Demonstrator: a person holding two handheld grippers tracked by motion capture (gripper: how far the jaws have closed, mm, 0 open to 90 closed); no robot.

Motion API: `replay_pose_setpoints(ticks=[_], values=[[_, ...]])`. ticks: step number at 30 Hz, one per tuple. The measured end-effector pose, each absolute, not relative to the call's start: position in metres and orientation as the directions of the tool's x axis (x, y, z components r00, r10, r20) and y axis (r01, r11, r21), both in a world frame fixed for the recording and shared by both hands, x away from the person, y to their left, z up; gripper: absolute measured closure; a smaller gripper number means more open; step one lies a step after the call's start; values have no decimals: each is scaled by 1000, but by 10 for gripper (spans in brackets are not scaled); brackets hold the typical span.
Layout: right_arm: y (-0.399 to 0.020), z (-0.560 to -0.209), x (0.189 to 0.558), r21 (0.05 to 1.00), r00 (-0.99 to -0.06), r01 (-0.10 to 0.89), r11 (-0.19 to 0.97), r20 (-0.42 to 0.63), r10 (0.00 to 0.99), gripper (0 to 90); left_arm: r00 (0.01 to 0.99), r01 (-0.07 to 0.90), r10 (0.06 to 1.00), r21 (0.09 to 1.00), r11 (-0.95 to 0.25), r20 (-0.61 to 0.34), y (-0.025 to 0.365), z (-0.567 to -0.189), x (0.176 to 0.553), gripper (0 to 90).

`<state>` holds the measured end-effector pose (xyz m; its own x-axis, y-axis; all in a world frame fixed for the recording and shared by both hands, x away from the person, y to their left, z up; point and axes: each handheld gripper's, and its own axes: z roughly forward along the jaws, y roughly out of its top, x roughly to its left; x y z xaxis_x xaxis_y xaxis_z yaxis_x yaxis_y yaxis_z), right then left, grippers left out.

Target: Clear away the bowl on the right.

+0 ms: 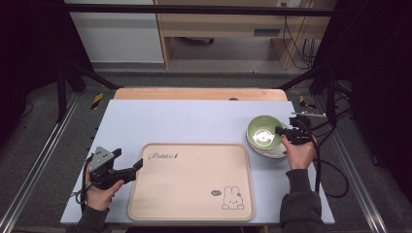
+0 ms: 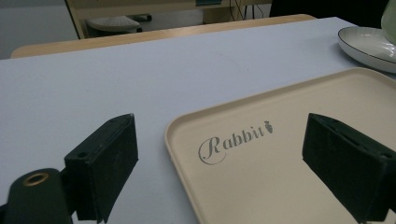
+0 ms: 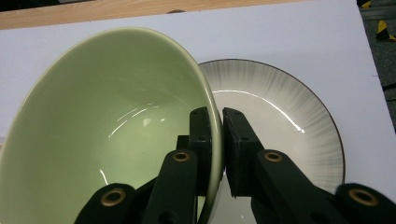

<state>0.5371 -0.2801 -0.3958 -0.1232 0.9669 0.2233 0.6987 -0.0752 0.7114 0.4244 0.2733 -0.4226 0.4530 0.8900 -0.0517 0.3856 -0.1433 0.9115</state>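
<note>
High view: a pale blue worktop [image 1: 194,121] carries a beige tray [image 1: 192,180] near the person's edge, printed "Rabbit" at its upper left and with a rabbit drawing at its lower right. The left gripper [image 1: 138,166] sits just beside the tray's left edge, held low by the left hand [image 1: 100,193], jaws spread apart and pointing toward the tray. At the right, the right gripper [image 1: 281,131], held by the right hand [image 1: 300,153], meets the right side of a green bowl [image 1: 263,132], which sits tilted above a white plate [image 1: 272,151] just off the tray's upper right corner. Left gripper view: the two black jaws stand wide apart with nothing between them; one jaw is over bare worktop [image 2: 93,84], the other over the tray [image 2: 280,186]. The tray's "Rabbit" lettering lies between them, farther off. The plate [image 2: 364,46] shows at the upper right, with a sliver of the bowl [image 2: 390,18] above it. Right gripper view: the jaws are closed on the rim of the bowl [image 3: 102,121], one jaw inside the wall and one outside. The bowl is tipped, its opening facing the camera, empty and glossy. Behind and below it lies the plate [image 3: 280,107], white with a dark rim line and grey radial streaks, resting on the worktop [image 3: 289,32].
</note>
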Motion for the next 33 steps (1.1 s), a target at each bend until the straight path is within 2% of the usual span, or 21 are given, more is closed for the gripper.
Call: replay_pose_setpoints(ticks=[33], values=[[-252, -376, 525, 751, -283, 660, 16, 228, 932, 828, 456, 382, 888, 913, -142, -52, 273, -421, 424, 102]])
